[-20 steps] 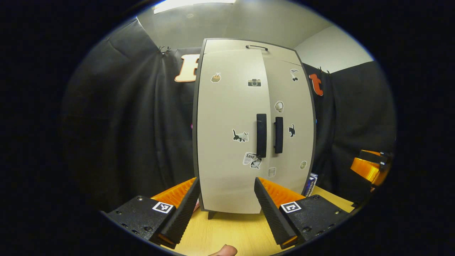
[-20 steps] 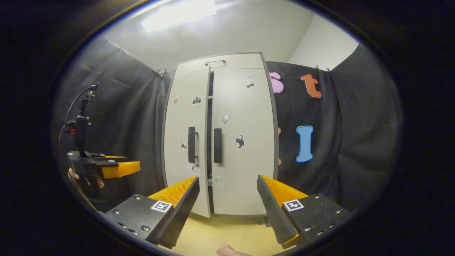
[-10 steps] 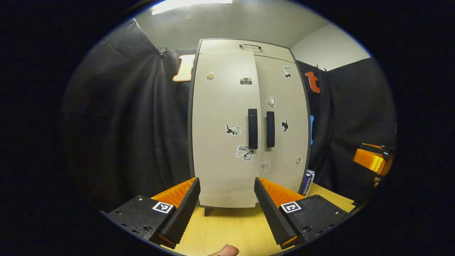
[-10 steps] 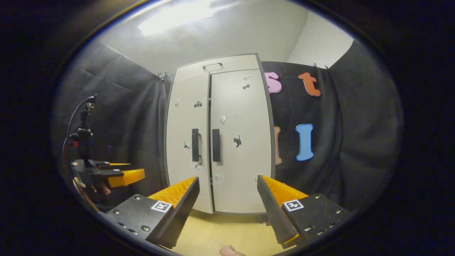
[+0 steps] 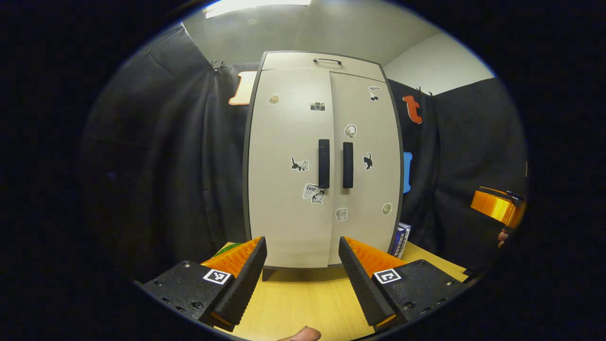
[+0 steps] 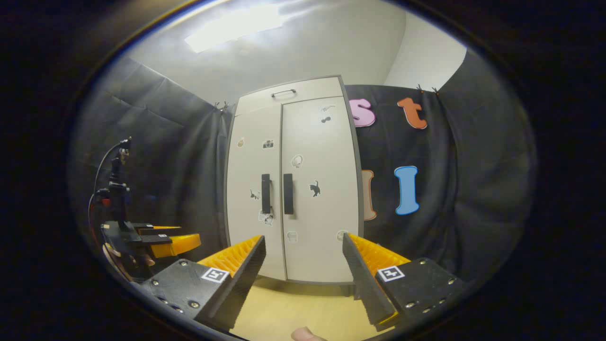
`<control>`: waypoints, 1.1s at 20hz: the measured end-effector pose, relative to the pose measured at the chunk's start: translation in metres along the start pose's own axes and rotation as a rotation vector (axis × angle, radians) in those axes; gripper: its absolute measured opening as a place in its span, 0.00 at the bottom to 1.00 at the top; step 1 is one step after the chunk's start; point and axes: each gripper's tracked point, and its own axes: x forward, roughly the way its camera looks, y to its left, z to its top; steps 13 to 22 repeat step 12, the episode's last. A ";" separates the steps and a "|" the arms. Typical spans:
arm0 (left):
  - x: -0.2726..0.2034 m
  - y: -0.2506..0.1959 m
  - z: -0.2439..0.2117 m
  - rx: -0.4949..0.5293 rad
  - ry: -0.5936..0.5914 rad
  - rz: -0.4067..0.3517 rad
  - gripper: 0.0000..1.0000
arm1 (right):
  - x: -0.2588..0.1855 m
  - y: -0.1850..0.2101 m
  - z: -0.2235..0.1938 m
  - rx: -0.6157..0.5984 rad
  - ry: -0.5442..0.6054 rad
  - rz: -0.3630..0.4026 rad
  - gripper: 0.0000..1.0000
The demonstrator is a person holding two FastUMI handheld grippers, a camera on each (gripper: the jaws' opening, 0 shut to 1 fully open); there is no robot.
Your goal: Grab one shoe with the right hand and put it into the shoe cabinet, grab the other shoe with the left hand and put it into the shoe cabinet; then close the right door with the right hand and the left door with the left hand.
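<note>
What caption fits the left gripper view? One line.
Open left hand-held gripper facing the closed, sticker-covered beige two-door shoe cabinet on a wooden table.

Left door (image 5: 289,166) of cabinet (image 5: 322,64), ajar 1.0 s ago, now flush with right door (image 5: 367,161). Both grippers farther back from cabinet than before.

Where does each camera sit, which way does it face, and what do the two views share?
Left gripper view: rides the left gripper, facing the cabinet head-on; own open fingers, a fingertip below.
Right gripper view: rides the right gripper, facing the cabinet from its right; own open fingers.
Shared: cabinet, handles, table.
</note>
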 end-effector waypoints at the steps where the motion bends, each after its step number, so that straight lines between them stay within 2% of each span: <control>1: -0.001 0.001 0.000 -0.006 0.001 0.001 0.92 | -0.002 -0.001 -0.001 0.000 -0.002 0.004 0.98; 7: -0.004 -0.006 0.006 0.006 -0.022 -0.014 0.94 | -0.006 -0.003 -0.004 -0.004 -0.008 0.013 0.98; 11: -0.004 -0.014 0.009 -0.012 -0.035 -0.023 0.95 | -0.009 -0.001 0.004 0.001 -0.042 0.049 0.98; 22: -0.003 -0.017 0.012 -0.012 -0.045 -0.020 0.94 | -0.010 -0.004 0.006 -0.002 -0.051 0.047 0.98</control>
